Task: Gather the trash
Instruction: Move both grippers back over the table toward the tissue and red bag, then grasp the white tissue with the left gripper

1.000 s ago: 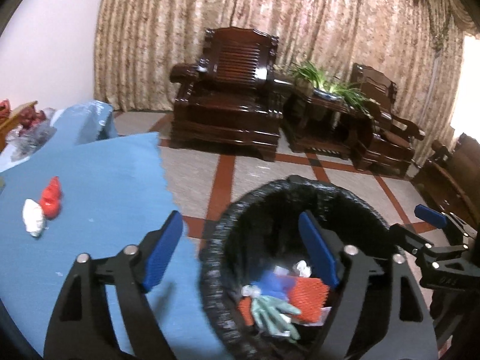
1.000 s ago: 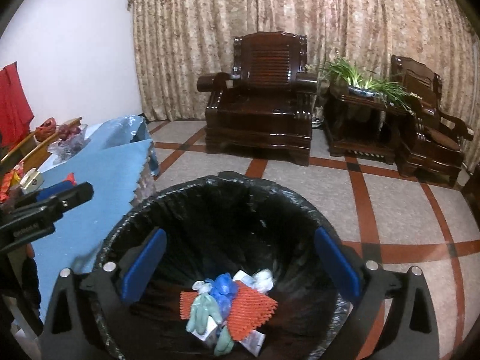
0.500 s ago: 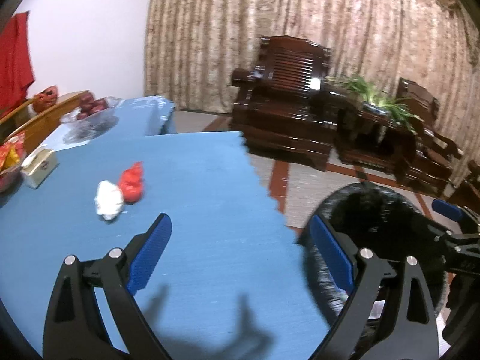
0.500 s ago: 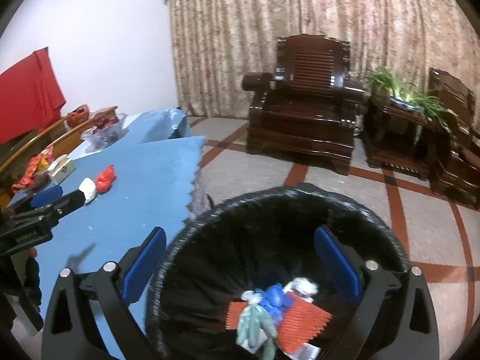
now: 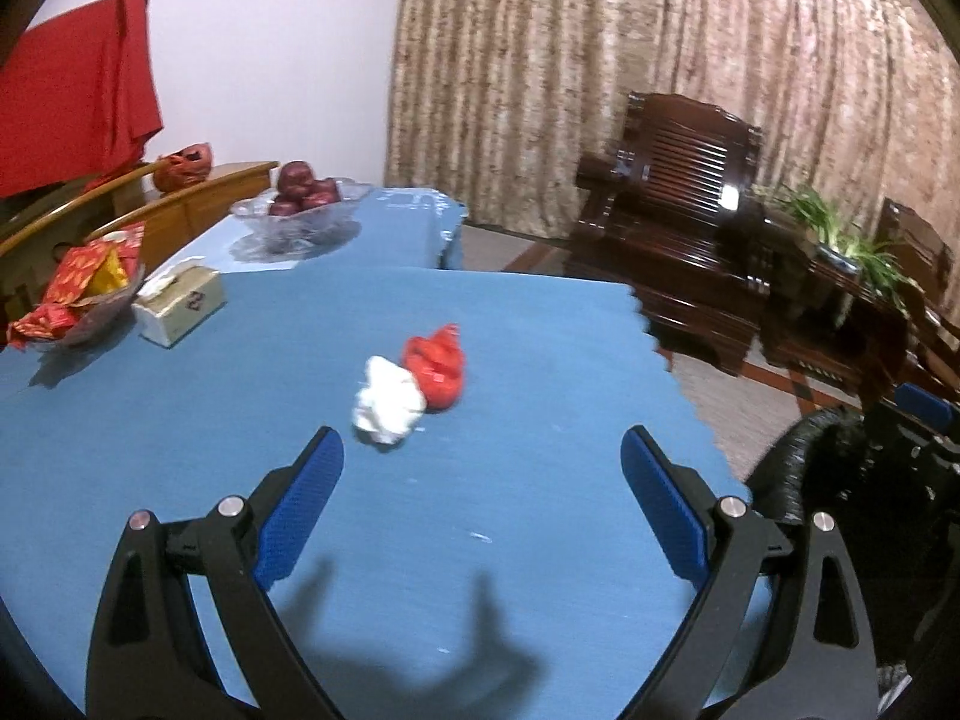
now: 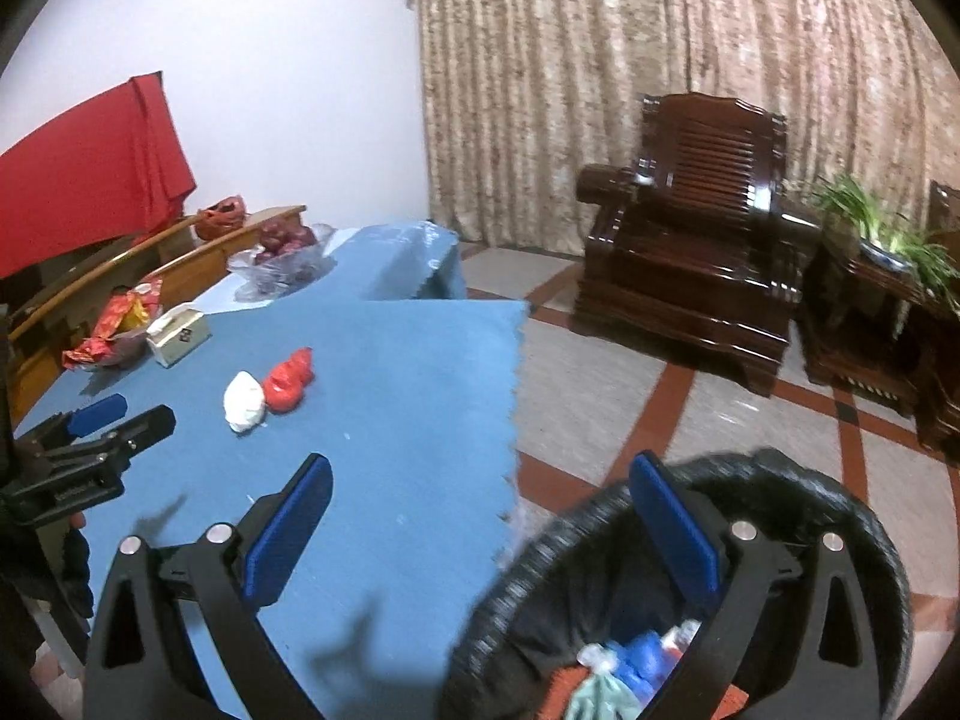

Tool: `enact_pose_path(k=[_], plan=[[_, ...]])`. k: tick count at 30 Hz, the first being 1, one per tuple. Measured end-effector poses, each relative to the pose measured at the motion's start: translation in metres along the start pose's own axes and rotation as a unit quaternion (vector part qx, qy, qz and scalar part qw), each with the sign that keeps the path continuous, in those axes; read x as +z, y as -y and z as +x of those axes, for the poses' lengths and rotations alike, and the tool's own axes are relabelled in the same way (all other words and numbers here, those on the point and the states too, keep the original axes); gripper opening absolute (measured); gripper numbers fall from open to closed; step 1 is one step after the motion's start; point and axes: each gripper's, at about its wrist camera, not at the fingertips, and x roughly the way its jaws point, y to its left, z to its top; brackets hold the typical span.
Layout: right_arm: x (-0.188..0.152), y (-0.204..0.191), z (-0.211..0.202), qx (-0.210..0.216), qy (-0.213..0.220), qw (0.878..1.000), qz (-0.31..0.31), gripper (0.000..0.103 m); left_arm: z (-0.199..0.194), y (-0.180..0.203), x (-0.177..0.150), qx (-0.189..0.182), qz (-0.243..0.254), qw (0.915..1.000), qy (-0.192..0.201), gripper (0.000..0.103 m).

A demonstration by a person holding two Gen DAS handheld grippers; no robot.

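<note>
Both wrist views look forward and down past their own blue pads, sharing the blue tablecloth [image 5: 510, 312] [image 6: 390, 372] ahead; the right view also looks into the lined bin [image 6: 852, 516] below.

The near half of the blue table [image 5: 540, 540] lies bare, open for a pass. Farther in, a white crumpled wad [image 5: 387, 402] and a red net bag [image 5: 437, 369] touch each other mid-table. At the far left a tissue box [image 5: 179, 307], a snack dish [image 5: 78, 306] and a fruit bowl [image 5: 297, 210] crowd the edge. The black-lined bin [image 6: 708, 588] stands just off the table's right edge.
</note>
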Motion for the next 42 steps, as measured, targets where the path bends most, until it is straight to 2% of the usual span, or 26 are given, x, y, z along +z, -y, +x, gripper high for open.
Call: enact_pose_path(k=[12,21,24,29,33,36,39,42], plan=[[0.014,-0.042,0.054,0.035,-0.009,0.999,-0.011,0.097,0.03,-0.04,0.005,0.042,-0.02,0.9989,-0.007,0.091],[0.019,-0.055,0.098,0.037,-0.023,0.999,-0.013,0.097,0.082,-0.058,0.002,0.056,-0.026,0.9976,-0.032,0.09],[0.02,-0.055,0.11,0.039,-0.029,0.999,-0.01,0.097,0.103,-0.062,0.0,0.054,-0.024,0.9971,-0.047,0.082],[0.023,-0.061,0.131,0.042,-0.039,0.998,-0.012,0.097,0.131,-0.065,0.002,0.049,-0.028,0.9962,-0.066,0.078],[0.022,-0.064,0.141,0.044,-0.044,0.998,-0.015,0.097,0.147,-0.066,0.002,0.038,-0.031,0.9952,-0.085,0.07],[0.022,-0.066,0.147,0.044,-0.049,0.998,-0.017,0.097,0.154,-0.066,0.002,0.027,-0.03,0.9948,-0.093,0.06],[0.021,-0.068,0.153,0.045,-0.053,0.997,-0.017,0.097,0.158,-0.064,0.0,0.01,-0.029,0.9945,-0.1,0.041],[0.021,-0.071,0.158,0.048,-0.055,0.997,-0.018,0.097,0.154,-0.064,0.0,0.006,-0.031,0.9951,-0.094,0.034]])
